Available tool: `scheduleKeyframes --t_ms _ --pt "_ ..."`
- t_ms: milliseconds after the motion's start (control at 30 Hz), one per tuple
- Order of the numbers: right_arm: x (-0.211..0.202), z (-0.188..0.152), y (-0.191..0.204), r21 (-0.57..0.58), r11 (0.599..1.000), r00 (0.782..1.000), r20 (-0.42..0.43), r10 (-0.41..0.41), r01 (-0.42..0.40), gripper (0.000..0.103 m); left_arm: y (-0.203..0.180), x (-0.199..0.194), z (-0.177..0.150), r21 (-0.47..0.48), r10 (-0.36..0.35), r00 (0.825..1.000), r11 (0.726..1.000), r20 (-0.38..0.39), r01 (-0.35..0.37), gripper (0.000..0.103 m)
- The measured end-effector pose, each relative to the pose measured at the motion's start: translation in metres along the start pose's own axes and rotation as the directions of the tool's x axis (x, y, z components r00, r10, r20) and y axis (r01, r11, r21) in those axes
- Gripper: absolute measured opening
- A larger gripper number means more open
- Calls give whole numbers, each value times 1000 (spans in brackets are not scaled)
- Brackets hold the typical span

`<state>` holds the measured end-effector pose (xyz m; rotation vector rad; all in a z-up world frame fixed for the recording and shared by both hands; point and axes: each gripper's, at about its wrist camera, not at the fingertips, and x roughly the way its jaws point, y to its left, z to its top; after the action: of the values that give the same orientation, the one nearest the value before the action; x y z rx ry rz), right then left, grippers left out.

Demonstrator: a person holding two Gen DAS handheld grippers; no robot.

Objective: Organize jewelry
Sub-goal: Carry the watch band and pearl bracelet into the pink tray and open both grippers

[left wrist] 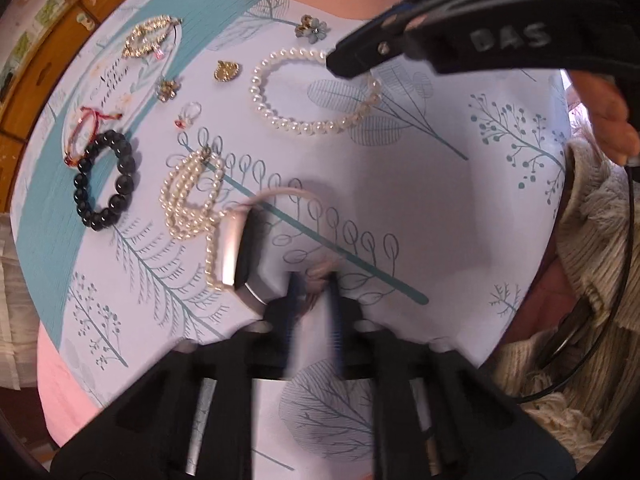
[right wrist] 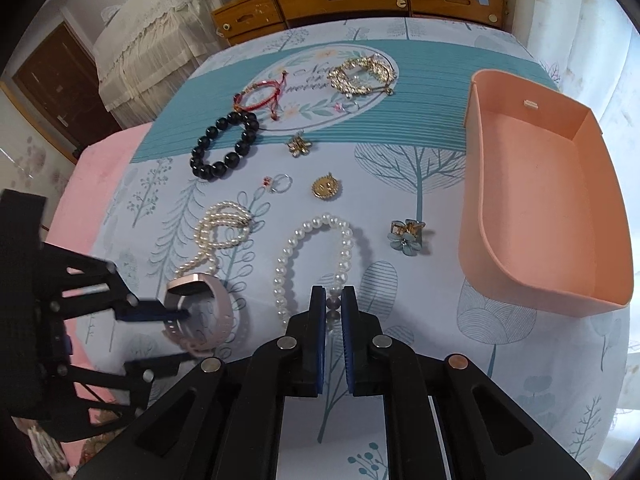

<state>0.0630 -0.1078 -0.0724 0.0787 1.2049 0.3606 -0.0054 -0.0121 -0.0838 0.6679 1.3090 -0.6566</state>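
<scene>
Sorting has barely begun: the peach plastic tray (right wrist: 548,216) sits empty, with about 10 pieces spread on the leaf-printed cloth (right wrist: 420,152). Right gripper (right wrist: 333,308) is clamped on the large white pearl bracelet (right wrist: 312,256); left gripper (left wrist: 312,280) pinches the pink-strapped watch (right wrist: 200,308).

The left wrist view looks straight down, close over the cloth; the right wrist view slants forward; both share the pearl bracelet (left wrist: 316,92) (right wrist: 316,256)
</scene>
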Motion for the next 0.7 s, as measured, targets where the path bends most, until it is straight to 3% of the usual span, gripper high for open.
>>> scheduleKeyframes --t_ms 200,367,533,700 --pt "-25 1 -4 26 998 997 41 60 -61 7 6 -13 13 -134 -2 1000 991 11 4 6" --pt "-54 6 -11 39 993 990 88 109 -113 7 26 -39 33 -288 15 999 958 48 -1 6" --pt "-99 15 -21 42 988 975 172 137 -146 7 27 -78 69 -326 60 987 945 147 -9 6" --pt "-148 29 -43 69 990 952 291 98 -123 7 33 -109 119 -357 58 964 933 259 40 7"
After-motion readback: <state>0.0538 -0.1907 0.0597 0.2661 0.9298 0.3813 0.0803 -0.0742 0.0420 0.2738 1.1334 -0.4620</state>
